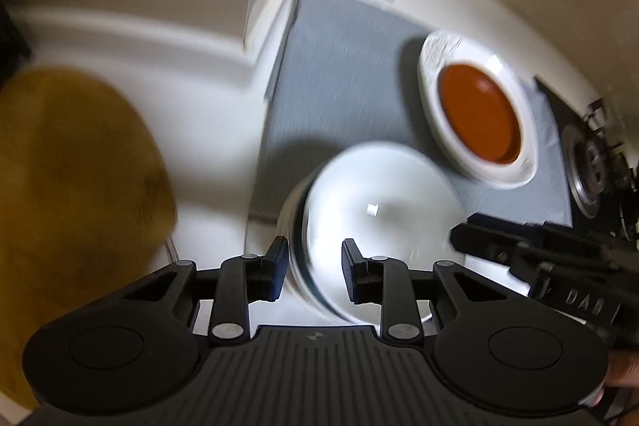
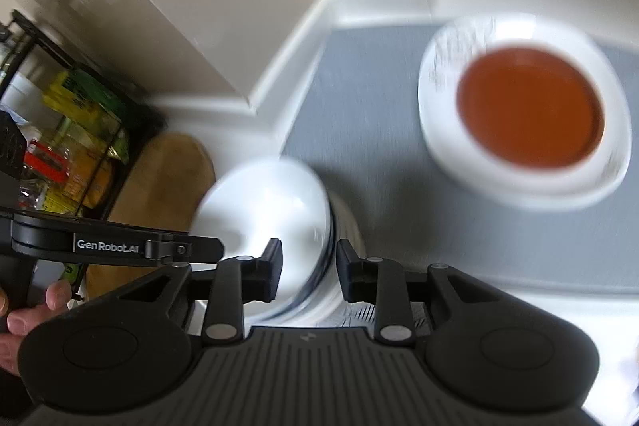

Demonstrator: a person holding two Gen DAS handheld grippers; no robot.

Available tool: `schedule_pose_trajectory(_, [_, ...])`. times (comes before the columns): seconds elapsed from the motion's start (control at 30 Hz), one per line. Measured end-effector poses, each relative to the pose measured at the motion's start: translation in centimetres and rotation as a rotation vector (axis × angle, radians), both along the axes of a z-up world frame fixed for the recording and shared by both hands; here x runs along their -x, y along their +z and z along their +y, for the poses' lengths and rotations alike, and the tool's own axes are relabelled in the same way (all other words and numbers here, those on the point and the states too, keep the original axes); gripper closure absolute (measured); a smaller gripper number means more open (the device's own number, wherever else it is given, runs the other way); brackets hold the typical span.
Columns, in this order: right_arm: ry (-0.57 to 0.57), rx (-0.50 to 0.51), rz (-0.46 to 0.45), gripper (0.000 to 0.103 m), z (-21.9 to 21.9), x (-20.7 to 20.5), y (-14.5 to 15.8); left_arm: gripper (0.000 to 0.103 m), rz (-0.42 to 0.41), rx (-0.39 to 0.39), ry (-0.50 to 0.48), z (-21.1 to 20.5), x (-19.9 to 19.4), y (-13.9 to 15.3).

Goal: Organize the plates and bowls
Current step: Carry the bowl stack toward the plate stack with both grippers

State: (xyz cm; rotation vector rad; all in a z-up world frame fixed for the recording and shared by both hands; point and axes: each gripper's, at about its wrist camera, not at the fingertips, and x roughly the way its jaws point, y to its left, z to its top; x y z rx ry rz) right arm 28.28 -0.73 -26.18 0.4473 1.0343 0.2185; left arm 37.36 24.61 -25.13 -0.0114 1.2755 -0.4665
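Two grippers flank one white bowl (image 1: pixel 379 210): the left gripper (image 1: pixel 314 268) has its jaws parted around the bowl's near rim, not clamped, and the right gripper (image 2: pixel 308 268) likewise stands open astride the rim, its fingers (image 2: pixel 271 266) clear of the bowl. The bowl tilts on a stack of white dishes (image 2: pixel 343 226) at the edge of a grey mat (image 1: pixel 343 78). At two o'clock, well apart, an orange plate (image 2: pixel 531 106) rests in a white plate (image 2: pixel 439 130). At nine o'clock lies a wooden board (image 2: pixel 159 186).

"GenRobot.AI" on the left hand-held gripper (image 2: pixel 199 250) (white lettering, side bar).
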Motion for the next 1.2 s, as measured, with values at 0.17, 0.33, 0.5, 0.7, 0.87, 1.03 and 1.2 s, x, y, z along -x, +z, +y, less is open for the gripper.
schedule_pose_trajectory(0.17, [0.019, 0.007, -0.011, 0.063, -0.9, -2.2, 0.2, 0.073, -0.065, 0.022, 0.017, 0.0, -1.5, 0.4])
schedule_pose_trajectory(0.33, [-0.026, -0.145, 0.09, 0.078, -1.8, -3.6, -3.0, 0.073, 0.07, 0.072, 0.079, 0.9, -3.6, -2.1])
schedule_pose_trajectory(0.5, [-0.053, -0.207, 0.079, 0.087, -2.0, -2.9, -4.1, 0.071, 0.106, 0.073, 0.092, 1.2, -3.8, -3.5])
schedule_pose_trajectory(0.7, [-0.033, -0.205, 0.086, 0.088, -1.9, -2.9, -4.6, 0.067, 0.164, 0.067, 0.095, 0.9, -3.9, -5.3])
schedule_pose_trajectory(0.87, [-0.098, -0.195, 0.137, 0.048, -2.8, -2.7, -5.2, 0.057, 0.189, 0.053, 0.089, 0.9, -3.8, -6.5])
schedule_pose_trajectory(1.03, [-0.123, -0.316, 0.17, 0.022, -4.2, -1.2, -6.2, 0.042, 0.243, 0.086, 0.123, 2.1, -3.5, -7.7])
schedule_pose_trajectory(1.2, [-0.187, -0.432, 0.192, 0.017, -4.0, 0.0, -8.5, 0.037, 0.302, 0.133, 0.122, 2.1, -3.0, -9.0])
